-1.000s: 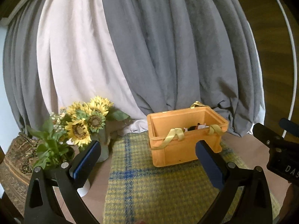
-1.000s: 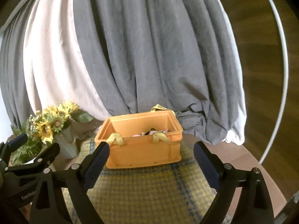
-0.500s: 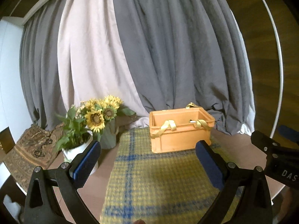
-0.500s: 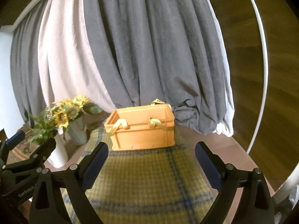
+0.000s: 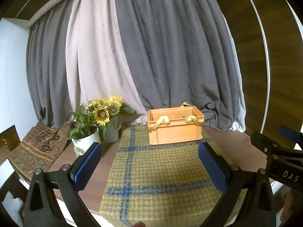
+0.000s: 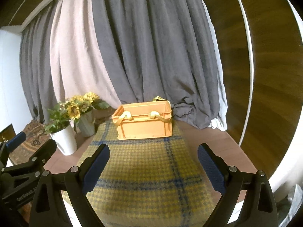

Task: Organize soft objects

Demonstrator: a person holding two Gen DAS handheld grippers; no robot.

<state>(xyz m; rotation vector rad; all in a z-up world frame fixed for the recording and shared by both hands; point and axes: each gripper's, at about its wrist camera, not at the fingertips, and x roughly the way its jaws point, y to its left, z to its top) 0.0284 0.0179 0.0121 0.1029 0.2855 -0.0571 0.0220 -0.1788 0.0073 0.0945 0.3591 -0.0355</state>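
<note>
An orange plastic crate [image 5: 175,127] with yellow fabric straps draped over its rim stands at the far end of a yellow and blue plaid cloth [image 5: 161,177]. It also shows in the right wrist view [image 6: 144,122]. Its contents are hidden from this low angle. My left gripper [image 5: 150,165] is open and empty, well short of the crate above the cloth. My right gripper [image 6: 153,165] is open and empty too, beside the left one, also well back from the crate.
A white pot with green plants [image 5: 86,141] and a grey vase of sunflowers [image 5: 111,130] stand left of the cloth. A patterned brown rug [image 5: 37,151] lies further left. Grey and white curtains [image 5: 151,56] hang behind. The round table's edge [image 6: 244,151] curves on the right.
Both grippers have pulled back and away from the crate, which now looks smaller and farther. The objects inside the crate are no longer visible. Both stay open.
</note>
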